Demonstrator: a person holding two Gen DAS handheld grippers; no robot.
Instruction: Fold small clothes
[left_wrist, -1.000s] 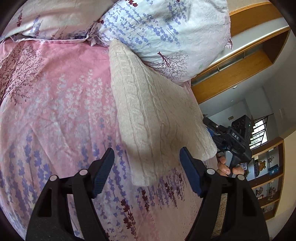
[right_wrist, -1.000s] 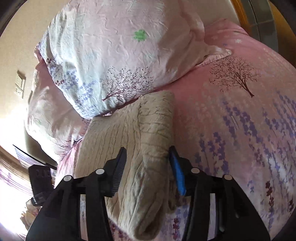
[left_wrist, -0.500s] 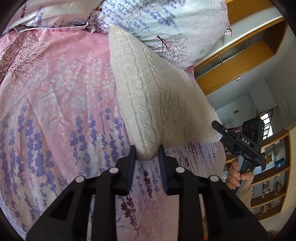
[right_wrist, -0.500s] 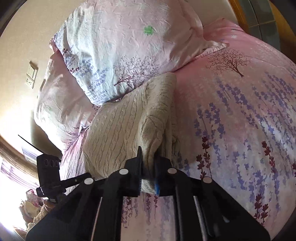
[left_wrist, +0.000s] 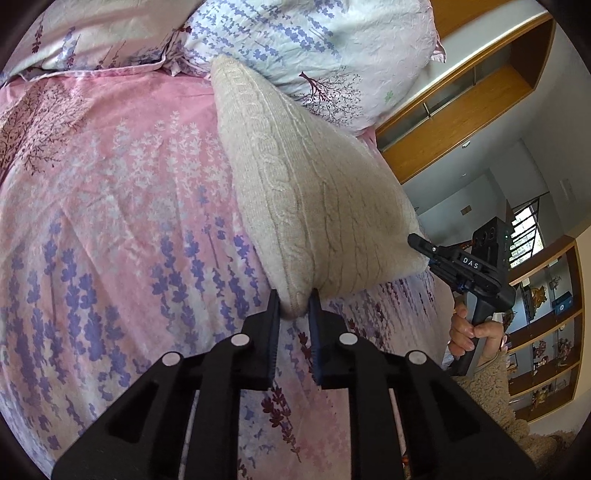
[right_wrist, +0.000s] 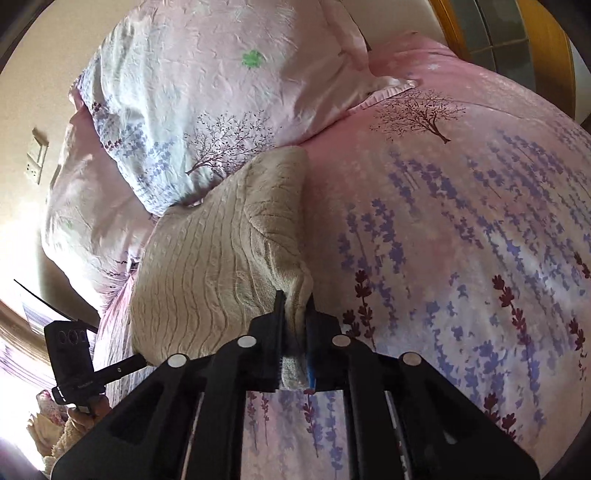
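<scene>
A cream cable-knit sweater (left_wrist: 314, 192) lies folded on the pink floral bedspread (left_wrist: 110, 221), its far end against a pillow. My left gripper (left_wrist: 293, 308) is shut on the near corner of the sweater, which bulges between the pads. In the right wrist view the same sweater (right_wrist: 221, 258) shows its other near corner, and my right gripper (right_wrist: 295, 321) is shut on that corner, cloth running back between the fingers. The right gripper (left_wrist: 419, 242) also shows in the left wrist view, at the sweater's right corner. The left gripper (right_wrist: 138, 360) shows at the lower left of the right wrist view.
Two floral pillows (left_wrist: 314, 44) (right_wrist: 207, 96) lie at the head of the bed behind the sweater. A wooden headboard and shelving (left_wrist: 461, 103) stand to the right. A person's hand (left_wrist: 469, 328) in a fleecy sleeve holds the right gripper's handle. The bedspread (right_wrist: 461, 240) stretches wide beside the sweater.
Both grippers went from open around the sweater's near corners to shut on them. The corners now look pulled taut and slightly raised, and both views have drawn back a little.
</scene>
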